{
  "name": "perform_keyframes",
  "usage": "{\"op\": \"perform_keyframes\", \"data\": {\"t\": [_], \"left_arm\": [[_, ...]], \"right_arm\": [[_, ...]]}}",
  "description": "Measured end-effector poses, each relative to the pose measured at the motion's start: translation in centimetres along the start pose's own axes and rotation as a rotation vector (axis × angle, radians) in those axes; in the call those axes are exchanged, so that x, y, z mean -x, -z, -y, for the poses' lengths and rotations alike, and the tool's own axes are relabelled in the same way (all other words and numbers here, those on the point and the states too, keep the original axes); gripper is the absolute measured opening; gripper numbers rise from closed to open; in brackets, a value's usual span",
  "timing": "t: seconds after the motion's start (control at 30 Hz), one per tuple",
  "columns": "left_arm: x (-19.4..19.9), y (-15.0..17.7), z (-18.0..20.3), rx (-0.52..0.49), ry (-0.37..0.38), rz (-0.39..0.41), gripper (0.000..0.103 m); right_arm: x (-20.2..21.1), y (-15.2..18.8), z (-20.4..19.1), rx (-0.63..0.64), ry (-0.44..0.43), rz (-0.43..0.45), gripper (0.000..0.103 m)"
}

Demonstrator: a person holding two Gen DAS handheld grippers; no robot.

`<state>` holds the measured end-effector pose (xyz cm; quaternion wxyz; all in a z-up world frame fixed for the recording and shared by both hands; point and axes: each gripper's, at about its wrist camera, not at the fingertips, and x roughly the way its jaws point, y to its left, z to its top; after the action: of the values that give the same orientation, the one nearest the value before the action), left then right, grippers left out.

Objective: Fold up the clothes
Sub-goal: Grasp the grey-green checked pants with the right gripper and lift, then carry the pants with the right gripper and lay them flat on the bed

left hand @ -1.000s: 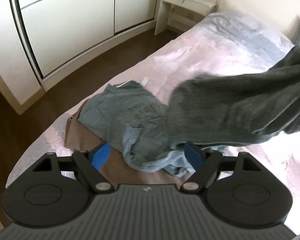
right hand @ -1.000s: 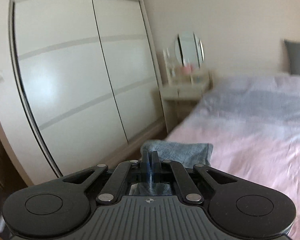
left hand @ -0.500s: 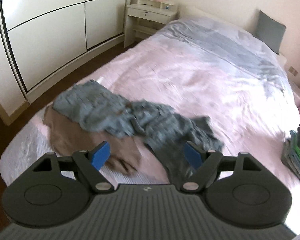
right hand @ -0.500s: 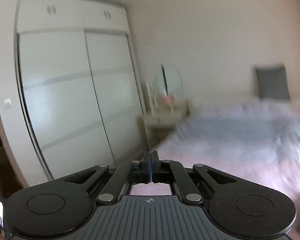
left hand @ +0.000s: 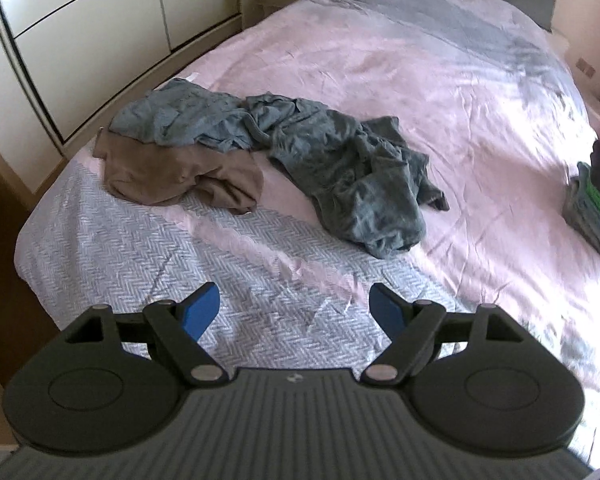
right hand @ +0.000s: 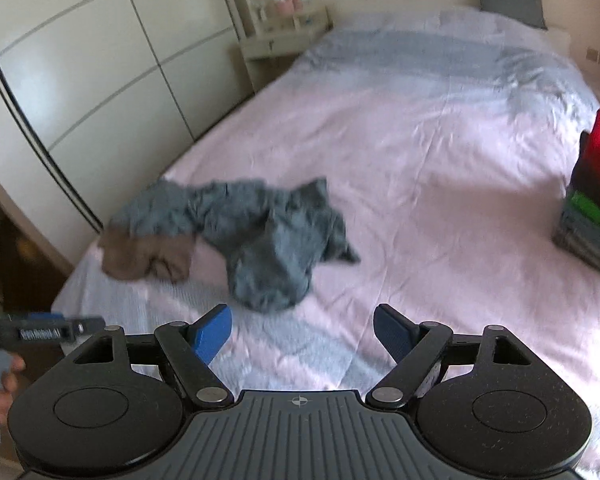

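- So, nearest first: the left gripper [left hand: 294,308] and the right gripper [right hand: 302,330] both hang over the foot of the bed [left hand: 440,80], jaws spread wide, holding nothing.
- Just past them, a crumpled dark grey-blue garment [left hand: 360,180] lies in a heap, touching a lighter blue-grey top [left hand: 180,120] that sits on a rumpled brown garment [left hand: 172,172]. None of these is folded yet.
- Off at the bed's right edge, a neat stack of folded clothes [right hand: 592,208] looks like the finished part, so I'd guess three pieces remain.
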<state>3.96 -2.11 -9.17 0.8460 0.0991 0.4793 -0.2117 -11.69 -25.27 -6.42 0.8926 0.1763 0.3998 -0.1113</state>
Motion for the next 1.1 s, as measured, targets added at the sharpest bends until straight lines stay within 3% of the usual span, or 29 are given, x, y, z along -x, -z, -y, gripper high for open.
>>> {"op": "perform_keyframes", "data": {"t": [0.13,0.2,0.33,0.53,0.83,0.9,0.93,1.03,1.1], "left_arm": [[-1.4,-1.1,-1.8,-0.020,0.007,-0.009,0.079],[-2.3,-1.8,-3.0,-0.026,0.010,-0.019,0.079],[-4.4,-2.9,-5.6,-0.042,0.013,-0.038,0.079],[-9.0,-4.5,-9.4,-0.057,0.010,-0.071,0.079],[-15.3,-6.2,-12.6,-0.039,-0.004,-0.099,0.079],[-16.2,-6.4,-13.0,-0.034,-0.009,-0.109,0.079],[-16.6,-6.4,-13.1,-0.031,-0.010,-0.115,0.079],[-17.1,-6.6,-13.3,-0.030,-0.009,-0.132,0.079],[-17.0,-6.9,-13.3,-0.033,-0.004,-0.133,0.079]], "right_arm": [[-2.1,3.2,-1.4,0.024,0.021,-0.064,0.080],[-5.7,3.0,-1.3,0.050,0.025,-0.115,0.070],[-11.2,4.0,-3.8,0.094,0.037,-0.179,0.069],[-20.7,4.7,-7.2,0.227,0.111,-0.182,0.069],[-31.9,4.1,-8.0,0.348,0.225,-0.157,0.066],[-33.9,4.0,-8.0,0.404,0.252,-0.174,0.036],[-34.7,3.8,-7.8,0.422,0.258,-0.190,0.012],[-34.9,2.4,-6.9,0.396,0.226,-0.212,0.008],[-32.6,0.5,-5.9,0.268,0.152,-0.200,0.007]]}}
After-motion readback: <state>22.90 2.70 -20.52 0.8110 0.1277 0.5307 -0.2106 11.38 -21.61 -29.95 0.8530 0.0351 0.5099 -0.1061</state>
